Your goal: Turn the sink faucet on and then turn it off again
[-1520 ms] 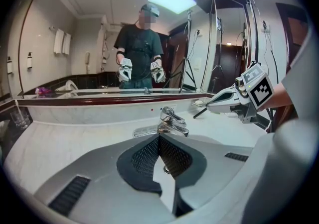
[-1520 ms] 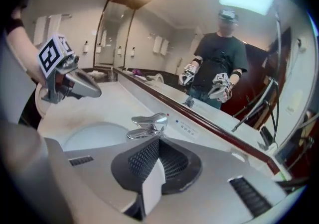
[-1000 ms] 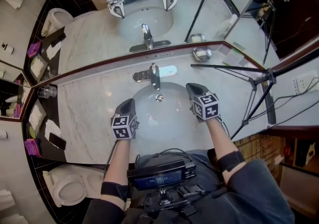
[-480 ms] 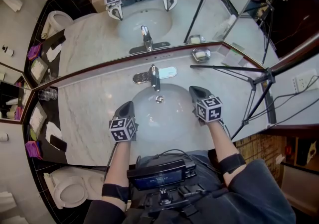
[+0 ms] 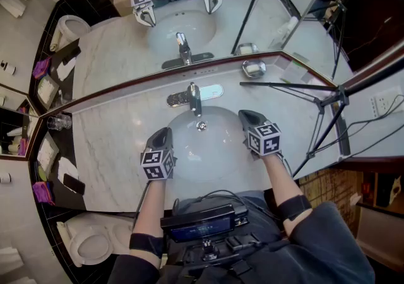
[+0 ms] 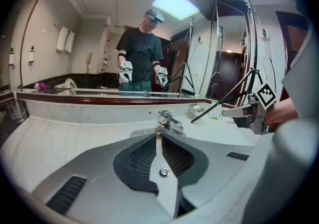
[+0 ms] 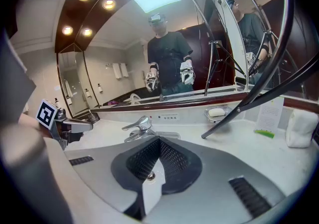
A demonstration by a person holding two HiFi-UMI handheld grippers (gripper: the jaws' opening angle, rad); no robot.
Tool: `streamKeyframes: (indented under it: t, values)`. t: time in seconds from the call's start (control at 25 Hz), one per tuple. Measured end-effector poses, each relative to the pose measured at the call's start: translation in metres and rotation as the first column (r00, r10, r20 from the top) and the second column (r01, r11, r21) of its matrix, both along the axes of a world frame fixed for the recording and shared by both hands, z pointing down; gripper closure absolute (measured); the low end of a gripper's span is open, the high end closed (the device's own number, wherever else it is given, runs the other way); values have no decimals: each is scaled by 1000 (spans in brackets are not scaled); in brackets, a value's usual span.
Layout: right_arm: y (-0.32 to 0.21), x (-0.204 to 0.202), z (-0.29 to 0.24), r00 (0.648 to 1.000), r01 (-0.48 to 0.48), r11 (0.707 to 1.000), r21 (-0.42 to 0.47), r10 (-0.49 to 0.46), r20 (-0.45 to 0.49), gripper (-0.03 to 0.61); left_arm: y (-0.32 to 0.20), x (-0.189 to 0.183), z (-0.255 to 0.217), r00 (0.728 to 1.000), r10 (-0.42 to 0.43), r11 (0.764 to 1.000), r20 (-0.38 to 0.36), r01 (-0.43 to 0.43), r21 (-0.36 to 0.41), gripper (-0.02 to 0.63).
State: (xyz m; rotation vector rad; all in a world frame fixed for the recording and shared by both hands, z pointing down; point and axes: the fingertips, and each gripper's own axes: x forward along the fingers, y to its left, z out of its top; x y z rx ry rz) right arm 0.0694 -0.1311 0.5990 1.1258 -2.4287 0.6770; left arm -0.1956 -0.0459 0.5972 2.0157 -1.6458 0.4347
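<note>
A chrome faucet (image 5: 194,94) with a single lever stands at the back of the white sink basin (image 5: 203,150), and no water runs from it. My left gripper (image 5: 165,130) hovers over the basin's front left rim, short of the faucet (image 6: 169,121). Its jaws are just opening, a thin slit showing between them, with nothing held (image 6: 158,136). My right gripper (image 5: 242,113) hangs over the basin's right rim, shut and empty (image 7: 158,140), pointing at the faucet (image 7: 137,127). Neither gripper touches the faucet.
A marble counter (image 5: 120,144) surrounds the basin below a wall mirror (image 5: 189,17). A soap dish (image 5: 254,68) sits at the back right, and a black tripod (image 5: 328,103) reaches over the counter's right side. A glass (image 5: 58,122) and a phone (image 5: 72,180) lie at the left.
</note>
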Motion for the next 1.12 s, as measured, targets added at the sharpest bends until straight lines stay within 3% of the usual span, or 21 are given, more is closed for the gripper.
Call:
streamKeyframes:
  t: [0.16, 0.24, 0.32, 0.4, 0.56, 0.64, 0.8, 0.96, 1.12]
  values:
    - [1, 3, 4, 1000, -2, 1000, -7, 2, -2, 560, -11, 16, 5, 986, 118, 993, 114, -118, -5, 527]
    - [2, 4, 6, 1000, -2, 1000, -10, 2, -4, 560, -19, 28, 3, 961, 193, 981, 197, -194, -13, 500]
    - [2, 4, 8, 1000, -2, 1000, -12, 2, -5, 560, -27, 38, 7, 918, 265, 963, 294, -267, -34, 470]
    - [3, 5, 10, 1000, -4, 1000, -16, 4, -6, 560, -37, 47, 13, 840, 342, 934, 421, -352, -56, 430]
    - [6, 8, 15, 1000, -11, 1000, -23, 11, -11, 560, -57, 64, 18, 628, 448, 862, 637, -492, -121, 420]
    - [8, 12, 18, 1000, -16, 999, -28, 15, -15, 560, -66, 73, 16, 561, 463, 841, 686, -521, -142, 420]
    - [10, 17, 24, 999, -27, 999, -40, 27, -17, 560, -78, 86, 25, 457, 495, 801, 739, -570, -184, 420]
    - [10, 20, 28, 999, -31, 998, -45, 30, -20, 560, -86, 94, 36, 397, 520, 774, 756, -594, -221, 420]
    - [7, 20, 29, 999, -30, 998, -46, 29, -18, 560, -97, 98, 41, 397, 524, 776, 753, -587, -231, 420]
